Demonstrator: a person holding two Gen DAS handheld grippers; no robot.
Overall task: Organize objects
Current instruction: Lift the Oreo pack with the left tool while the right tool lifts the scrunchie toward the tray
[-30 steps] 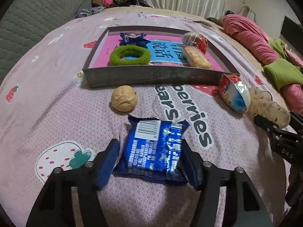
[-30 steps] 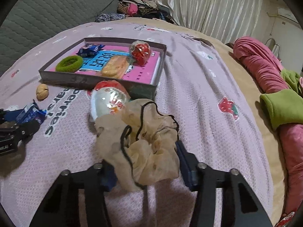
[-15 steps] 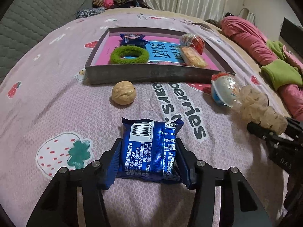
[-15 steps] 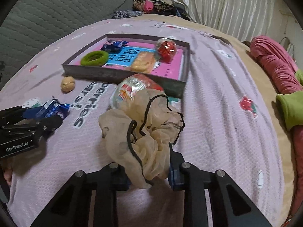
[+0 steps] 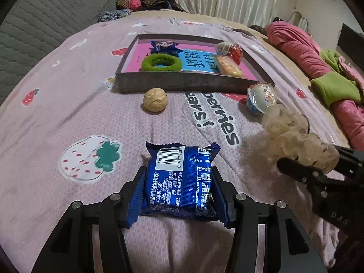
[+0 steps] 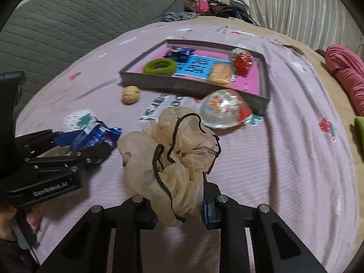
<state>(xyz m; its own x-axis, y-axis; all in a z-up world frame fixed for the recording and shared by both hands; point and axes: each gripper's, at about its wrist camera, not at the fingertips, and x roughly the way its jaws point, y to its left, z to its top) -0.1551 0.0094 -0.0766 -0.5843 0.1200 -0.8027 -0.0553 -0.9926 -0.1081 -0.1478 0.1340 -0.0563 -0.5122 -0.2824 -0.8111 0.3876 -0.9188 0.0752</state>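
Observation:
My left gripper [image 5: 179, 193] is shut on a blue snack packet [image 5: 180, 183], held just above the pink bedspread; the packet also shows in the right wrist view [image 6: 91, 136]. My right gripper [image 6: 179, 207] is shut on a beige scrunchie [image 6: 175, 157] with black trim, lifted off the bed; the scrunchie also shows in the left wrist view [image 5: 293, 138]. A grey tray [image 5: 186, 83] ahead holds a green hair ring [image 5: 161, 62], a small blue packet [image 5: 165, 46], a biscuit [image 5: 227, 66] and a red capsule toy [image 5: 232, 50].
A walnut [image 5: 155, 100] and a clear capsule egg [image 5: 261, 99] lie on the bedspread in front of the tray. Pink and green bedding [image 5: 318, 68] is piled at the right. A grey quilted cushion [image 6: 79, 22] lies at the left.
My left gripper closed on the blue packet and lifted it slightly. My right gripper closed on the scrunchie and raised it, swinging left toward the tray.

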